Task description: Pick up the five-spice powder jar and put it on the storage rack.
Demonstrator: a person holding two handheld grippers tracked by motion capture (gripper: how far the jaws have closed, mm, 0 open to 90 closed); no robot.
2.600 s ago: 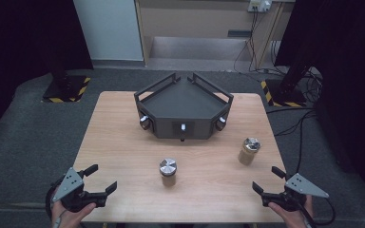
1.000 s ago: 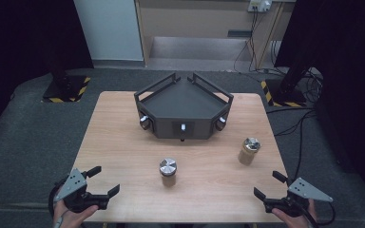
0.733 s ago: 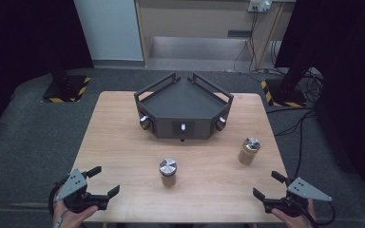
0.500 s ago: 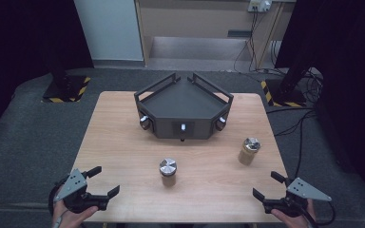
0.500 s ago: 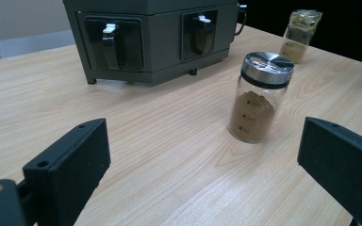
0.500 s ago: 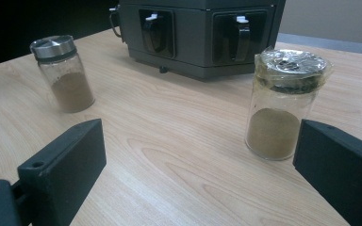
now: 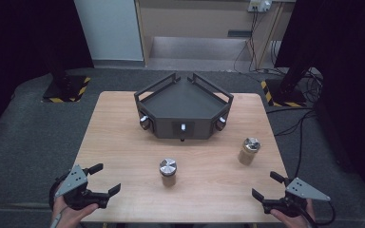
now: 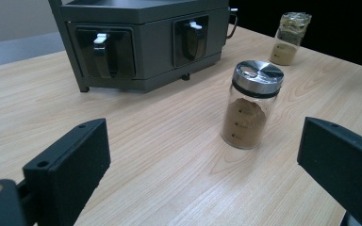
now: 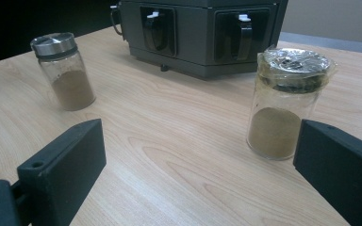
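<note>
Here the left gripper and right gripper, both released, sit well apart from the two spice jars.

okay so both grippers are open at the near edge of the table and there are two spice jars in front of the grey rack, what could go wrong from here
1. Both jars are tall and narrow; a jaw nudging the near jar off-centre could tip it.
2. The far jar has crinkled plastic film over its lid, so a grip high up might slip.
3. The rack stands close behind both jars, so the left gripper or right gripper could overshoot and push a jar into it.
</note>
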